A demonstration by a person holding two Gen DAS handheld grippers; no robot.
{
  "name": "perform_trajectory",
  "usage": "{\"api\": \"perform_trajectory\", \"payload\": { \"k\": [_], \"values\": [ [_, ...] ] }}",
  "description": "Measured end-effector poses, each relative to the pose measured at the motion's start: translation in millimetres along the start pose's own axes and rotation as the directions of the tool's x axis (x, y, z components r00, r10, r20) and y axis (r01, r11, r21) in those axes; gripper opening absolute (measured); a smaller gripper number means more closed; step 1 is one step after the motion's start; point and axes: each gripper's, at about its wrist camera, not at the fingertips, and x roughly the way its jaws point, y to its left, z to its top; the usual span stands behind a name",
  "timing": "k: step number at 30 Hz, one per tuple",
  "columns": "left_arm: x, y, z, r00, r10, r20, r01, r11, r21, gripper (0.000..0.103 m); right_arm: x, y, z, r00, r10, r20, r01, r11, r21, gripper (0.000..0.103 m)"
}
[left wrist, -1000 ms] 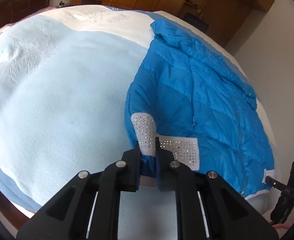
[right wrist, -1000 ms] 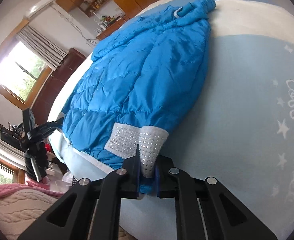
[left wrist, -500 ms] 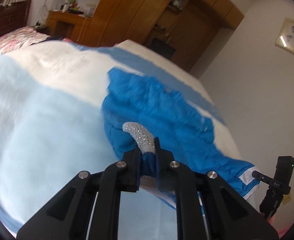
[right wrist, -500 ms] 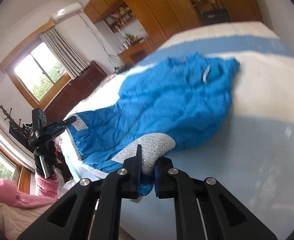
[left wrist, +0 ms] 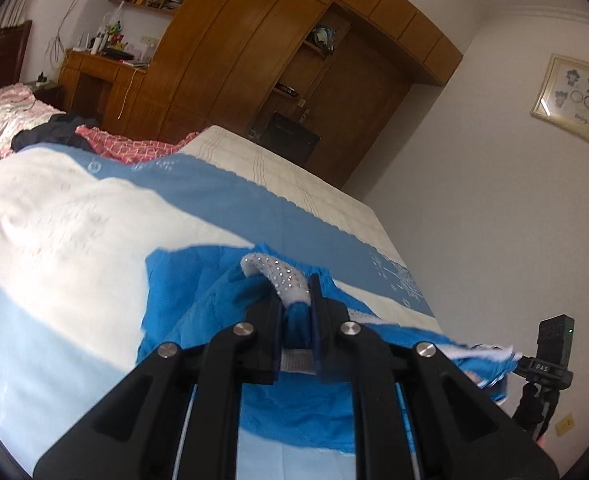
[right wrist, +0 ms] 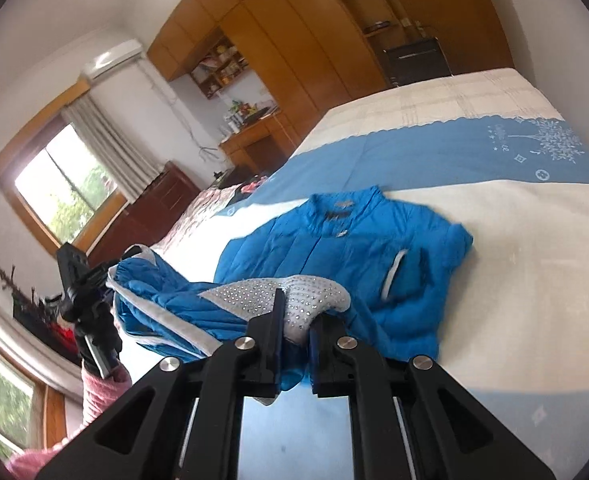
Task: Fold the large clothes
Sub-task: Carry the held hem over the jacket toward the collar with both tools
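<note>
A bright blue puffer jacket (left wrist: 198, 280) lies on the bed, collar end (right wrist: 334, 208) away from me. Its lower hem is lifted off the cover. My left gripper (left wrist: 294, 300) is shut on a white studded band (left wrist: 278, 276) at one hem corner. My right gripper (right wrist: 296, 312) is shut on the matching studded band (right wrist: 294, 296) at the other corner. Each gripper shows in the other's view: the right gripper (left wrist: 526, 366) at the far right, the left gripper (right wrist: 106, 276) at the left above a pink sleeve (right wrist: 102, 388). The hem hangs slack between them.
The bed cover (left wrist: 54, 220) is white and blue, with a white stretch (right wrist: 514, 240) to the right of the jacket. A wooden wardrobe (left wrist: 254, 60) and desk (left wrist: 94, 76) stand behind. A second bed with a pink quilt (left wrist: 2, 112) is left, a window (right wrist: 62, 188) beyond.
Both grippers have risen and gone forward toward the collar with the hem corners in them. The jacket's lower half has come up off the bed and the views have tilted up to the room.
</note>
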Motion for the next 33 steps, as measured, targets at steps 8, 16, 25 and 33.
{"api": "perform_trajectory", "payload": {
  "k": [8,16,25,33],
  "values": [
    [74.7,11.8,32.5,0.999,0.029,-0.029,-0.030,0.999,-0.018,0.010,47.0,-38.3,43.9,0.999,-0.021,-0.033,0.024,0.997,0.079,0.009],
    [145.9,35.7,45.2,0.992,0.067,-0.107,-0.073,0.996,-0.048,0.010,97.6,-75.7,74.8,0.994,-0.047,-0.094,0.060,0.989,0.134,0.009],
    [228.0,74.1,33.5,0.960,0.151,-0.234,-0.171,0.983,-0.069,0.013,167.5,-138.0,85.2,0.976,-0.075,-0.205,0.121,0.967,0.222,0.009],
    [265.2,103.6,26.7,0.938,0.154,-0.310,-0.197,0.974,-0.111,0.019,197.4,-174.2,78.8,0.970,-0.026,-0.240,0.096,0.953,0.287,0.014]
  ]
}}
